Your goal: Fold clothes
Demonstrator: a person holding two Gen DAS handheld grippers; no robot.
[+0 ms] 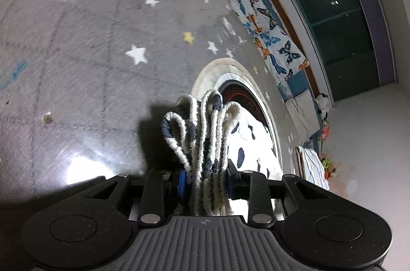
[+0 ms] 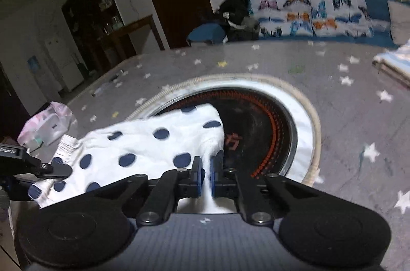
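A: Left wrist view: status of the left tongs (image 1: 206,178)?

B: Clamped on a gathered bunch of the polka-dot garment (image 1: 205,132). The bunched folds rise straight ahead of the pads; the remainder trails right across the round mat (image 1: 225,66) on the star-patterned floor mat (image 1: 102,53).

A: Right wrist view?

B: Right tongs (image 2: 205,176) closed together, pinching a thin white corner of the garment. The cloth spreads left from the pads, over the round mat's left edge.
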